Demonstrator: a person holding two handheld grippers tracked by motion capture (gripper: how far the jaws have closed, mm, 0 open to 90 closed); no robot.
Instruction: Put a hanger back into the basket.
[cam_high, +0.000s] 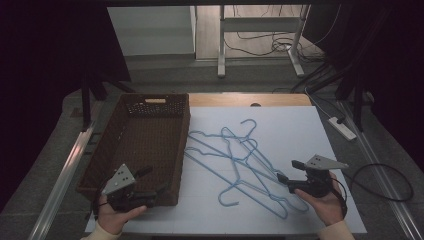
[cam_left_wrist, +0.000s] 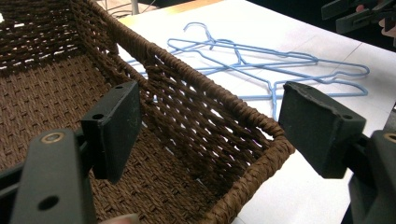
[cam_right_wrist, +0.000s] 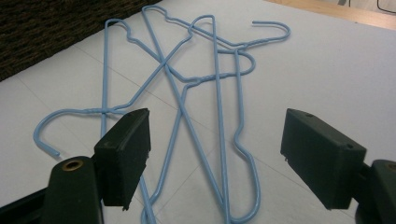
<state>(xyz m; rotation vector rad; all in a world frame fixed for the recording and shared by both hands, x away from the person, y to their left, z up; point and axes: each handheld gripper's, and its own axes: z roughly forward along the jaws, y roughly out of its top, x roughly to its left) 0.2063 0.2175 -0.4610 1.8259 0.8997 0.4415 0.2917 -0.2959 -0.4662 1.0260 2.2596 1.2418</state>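
Here, both tools are held released, with nothing gripped between their jaws. The left tool (cam_high: 159, 188) is held over the near right corner of a brown, rectangular woven wicker basket (cam_high: 100, 170); seen in the left gripper view, the basket's rim (cam_left_wrist: 233, 109) runs between the two black jaws, which are spread to either side of it without touching it. The right tool (cam_high: 286, 172) is pointed at a tangle of light-blue wire clothes hangers (cam_high: 240, 160), which is spread flat on the white tabletop (cam_high: 290, 130) just ahead of its jaws. In the right gripper view the hangers (cam_right_wrist: 217, 116) are seen crossing one another between and beyond the wide-set jaws, one hook (cam_right_wrist: 44, 135) curling just outside the left jaw. The basket is set beside the hangers, on the far side of them from the right tool.
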